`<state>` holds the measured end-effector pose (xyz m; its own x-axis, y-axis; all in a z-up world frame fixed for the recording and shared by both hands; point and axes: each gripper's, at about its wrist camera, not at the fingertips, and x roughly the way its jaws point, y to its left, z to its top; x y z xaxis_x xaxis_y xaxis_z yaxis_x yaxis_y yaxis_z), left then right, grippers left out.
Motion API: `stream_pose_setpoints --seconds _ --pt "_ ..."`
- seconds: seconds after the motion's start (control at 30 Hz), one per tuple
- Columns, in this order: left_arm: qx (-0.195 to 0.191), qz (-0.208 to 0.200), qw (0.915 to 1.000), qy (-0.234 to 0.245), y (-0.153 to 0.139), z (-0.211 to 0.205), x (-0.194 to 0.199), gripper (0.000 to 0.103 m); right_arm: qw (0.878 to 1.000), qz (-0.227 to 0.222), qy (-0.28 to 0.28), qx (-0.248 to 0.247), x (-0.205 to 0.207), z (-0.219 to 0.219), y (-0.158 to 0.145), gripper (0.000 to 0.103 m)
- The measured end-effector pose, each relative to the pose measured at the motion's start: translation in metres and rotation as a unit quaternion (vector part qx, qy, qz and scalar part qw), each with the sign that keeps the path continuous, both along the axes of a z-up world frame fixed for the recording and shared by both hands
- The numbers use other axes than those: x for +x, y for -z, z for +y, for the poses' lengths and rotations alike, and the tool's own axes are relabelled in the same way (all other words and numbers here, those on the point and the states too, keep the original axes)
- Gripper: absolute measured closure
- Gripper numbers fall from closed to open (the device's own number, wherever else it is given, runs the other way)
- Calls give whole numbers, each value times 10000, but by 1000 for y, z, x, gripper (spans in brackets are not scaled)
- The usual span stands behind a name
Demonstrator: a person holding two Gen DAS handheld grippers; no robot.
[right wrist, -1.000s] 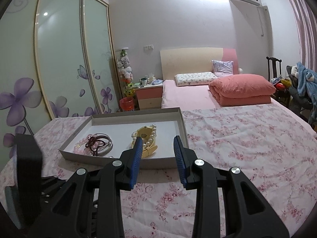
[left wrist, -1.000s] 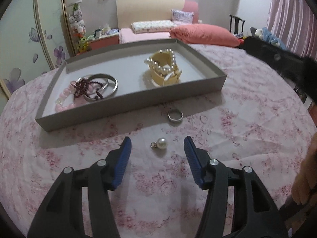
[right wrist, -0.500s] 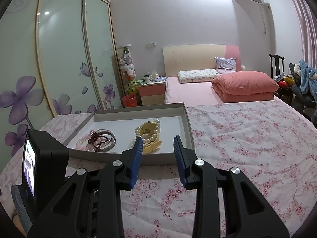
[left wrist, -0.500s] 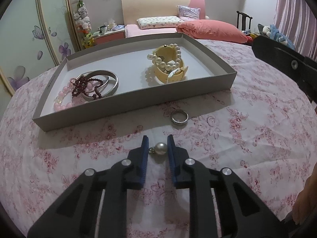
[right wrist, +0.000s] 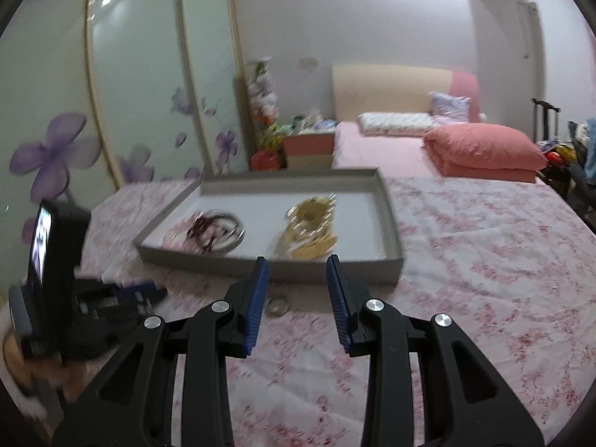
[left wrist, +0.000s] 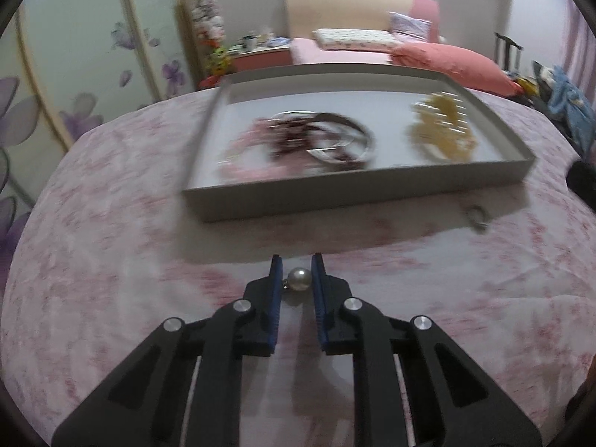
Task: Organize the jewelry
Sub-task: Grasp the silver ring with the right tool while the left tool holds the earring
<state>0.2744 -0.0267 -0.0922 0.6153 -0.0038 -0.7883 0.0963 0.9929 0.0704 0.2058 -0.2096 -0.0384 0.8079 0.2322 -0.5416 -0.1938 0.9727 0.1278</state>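
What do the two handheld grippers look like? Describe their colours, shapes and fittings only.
The left gripper and right gripper match: black angular plastic arms with cut-out slots, round silver bolt heads at the joints, and two flat blue ribbed finger pads. No cables or markings show.

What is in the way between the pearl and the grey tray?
Only the low front wall of the shallow grey tray. The left tool holds the small white pearl earring, with bare pink floral cloth ahead.
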Motion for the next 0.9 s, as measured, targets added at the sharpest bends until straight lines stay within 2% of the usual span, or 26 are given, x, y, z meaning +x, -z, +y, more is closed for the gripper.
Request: stream_pose_setpoints --seconds 0.13,0.27,0.5,0.67,0.73,0.9 --pt "-31 -12 9997 -247 -1 27 -1 87 9985 462 -239 -165 13 15 16 69" --pt "-48 -66 9996 -270 -1 34 -4 87 9942 993 -343 -247 31 26 32 69" --pt "-119 -68 9995 -269 -1 34 -7 87 9882 1451 -196 -457 54 35 45 69" --pt "-124 -67 9995 -270 -1 34 -7 87 9879 1444 -138 -545 58 37 45 70" --pt "-126 -66 9995 -269 -2 34 -7 87 9878 1441 -115 -585 57 37 45 80" --pt "-124 -66 9995 -270 -1 35 -6 87 9883 1451 -114 -452 48 32 44 80"
